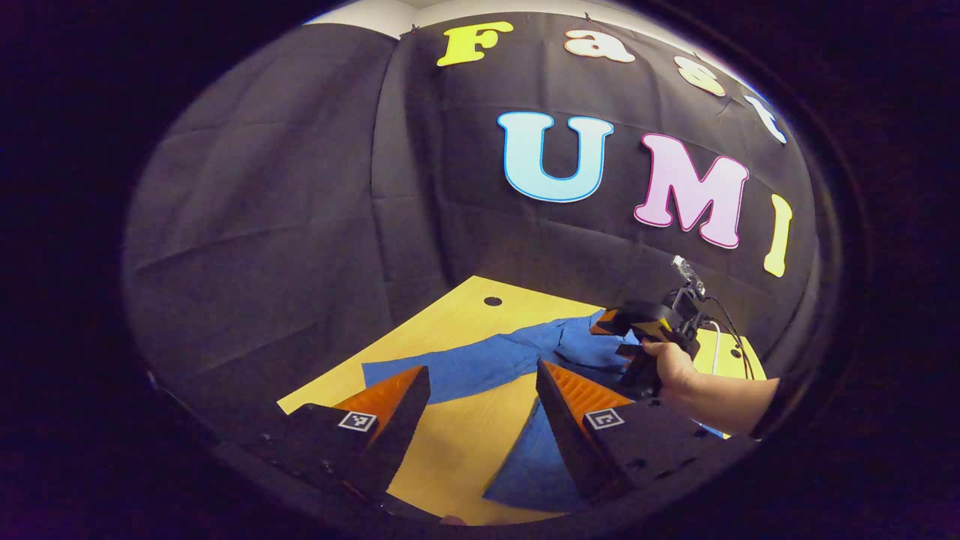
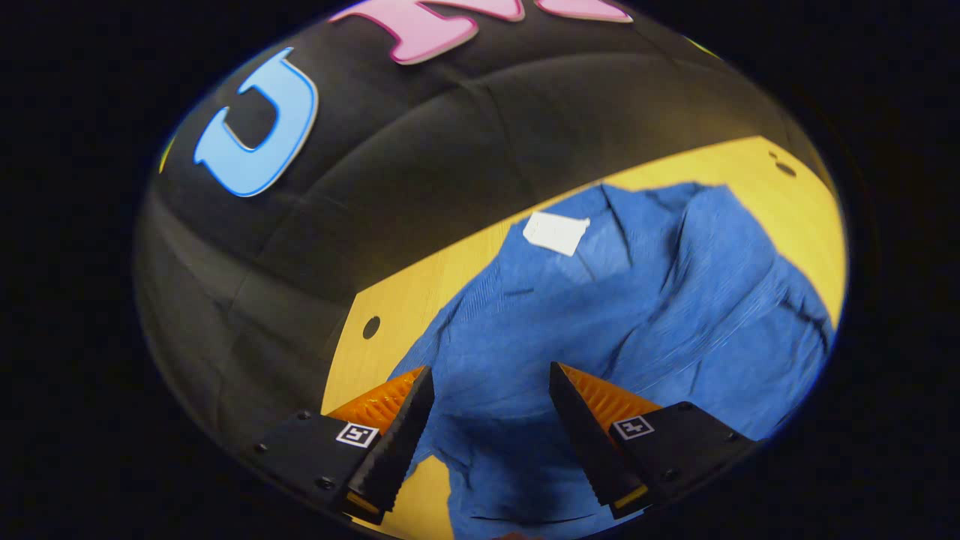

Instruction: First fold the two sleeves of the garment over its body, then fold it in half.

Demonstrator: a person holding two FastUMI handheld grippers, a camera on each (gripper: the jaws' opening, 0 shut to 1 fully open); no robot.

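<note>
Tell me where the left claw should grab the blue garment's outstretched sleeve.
Grip the sleeve at its cuff end, the far tip lying flat on the yellow table. It stretches sideways from the garment body, so that tip is the free end. The left claw hangs open just above; come down from above, pinch the edge, and carry it toward the body, probably the easiest fold.

From the left gripper view we look low across the table (image 1: 450, 315) toward the wall; from the right gripper view we tilt down, close over the garment (image 2: 600, 330). The 2 share both.
</note>
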